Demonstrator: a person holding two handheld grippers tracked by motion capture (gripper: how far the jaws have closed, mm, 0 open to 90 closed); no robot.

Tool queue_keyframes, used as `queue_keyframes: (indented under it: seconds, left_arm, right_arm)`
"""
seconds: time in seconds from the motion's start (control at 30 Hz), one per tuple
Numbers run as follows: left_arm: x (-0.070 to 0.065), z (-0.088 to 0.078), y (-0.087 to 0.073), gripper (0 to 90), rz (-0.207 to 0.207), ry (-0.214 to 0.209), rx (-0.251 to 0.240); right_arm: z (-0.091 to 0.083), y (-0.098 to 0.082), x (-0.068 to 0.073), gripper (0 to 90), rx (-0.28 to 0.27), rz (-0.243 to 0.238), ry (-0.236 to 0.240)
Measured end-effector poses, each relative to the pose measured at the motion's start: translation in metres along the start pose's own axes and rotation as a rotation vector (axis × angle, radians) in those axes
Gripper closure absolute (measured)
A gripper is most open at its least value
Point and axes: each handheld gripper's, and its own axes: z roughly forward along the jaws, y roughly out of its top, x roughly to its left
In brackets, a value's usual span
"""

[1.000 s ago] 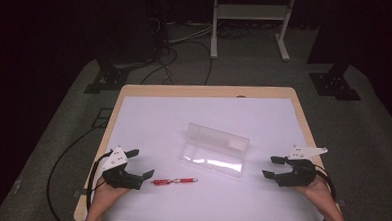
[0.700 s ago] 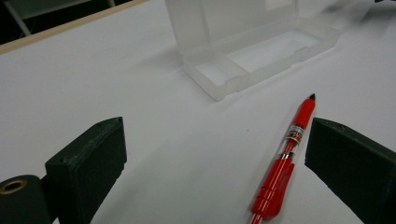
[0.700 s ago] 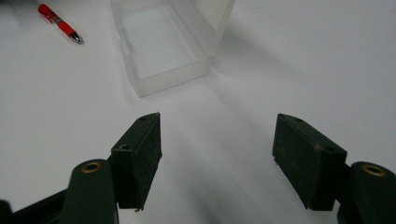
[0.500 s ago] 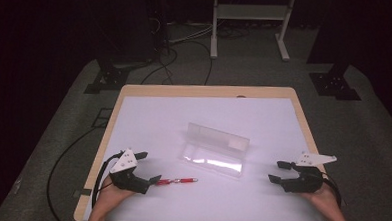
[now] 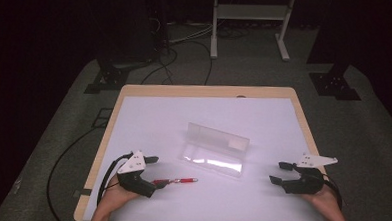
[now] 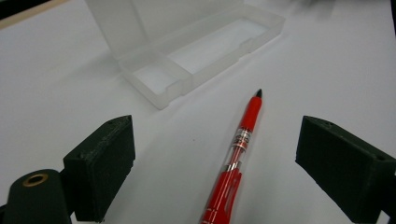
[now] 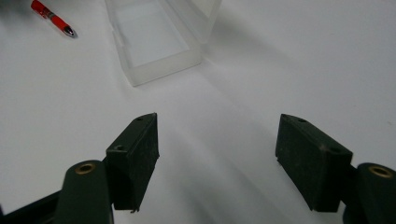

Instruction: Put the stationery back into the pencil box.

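Looked down on a dark room: grey carpet (image 5: 58,134), cables (image 5: 187,45) trailing over it, a pale metal stand (image 5: 248,12) well behind the clear case (image 5: 214,151). Found the white worktop (image 5: 148,118) bare around that case apart from one pen. Saw the case lying open at about mid-worktop, lid up at the back, tray empty. Noted the right gripper (image 5: 276,172) well to the case's right, jaws wide apart and holding nothing. Noted the left gripper (image 5: 156,174) to the case's front left, jaws likewise spread wide, gripping nothing yet. Found the red pen (image 5: 176,180) flat on the worktop just in front of the case's left end, tip towards the case, its rear end lying between the left jaws and its long axis running straight out along them. Judged the left hand far nearer, needing only to close across the barrel.
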Motion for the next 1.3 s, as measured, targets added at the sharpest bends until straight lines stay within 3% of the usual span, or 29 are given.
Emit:
queue_keyframes:
  seconds: [0.5, 0.77, 1.0, 1.3]
  left_arm:
    - [-0.007, 0.018, 0.01, 27.9, 0.074, -0.119, 0.089]
    - [-0.005, 0.032, 0.017, 39.5, 0.127, -0.157, 0.189]
    - [-0.002, 0.041, 0.014, 48.8, 0.129, -0.197, 0.243]
    - [-0.001, 0.045, 0.012, 55.7, 0.133, -0.202, 0.268]
  right_arm:
    - [-0.001, -0.002, 0.002, 25.8, -0.008, -0.004, 0.003]
    - [-0.002, -0.002, 0.003, 25.3, -0.008, -0.014, 0.005]
    - [-0.002, -0.003, 0.002, 25.1, -0.009, -0.016, 0.005]
    - [-0.001, -0.003, 0.004, 25.1, -0.004, -0.026, 0.004]
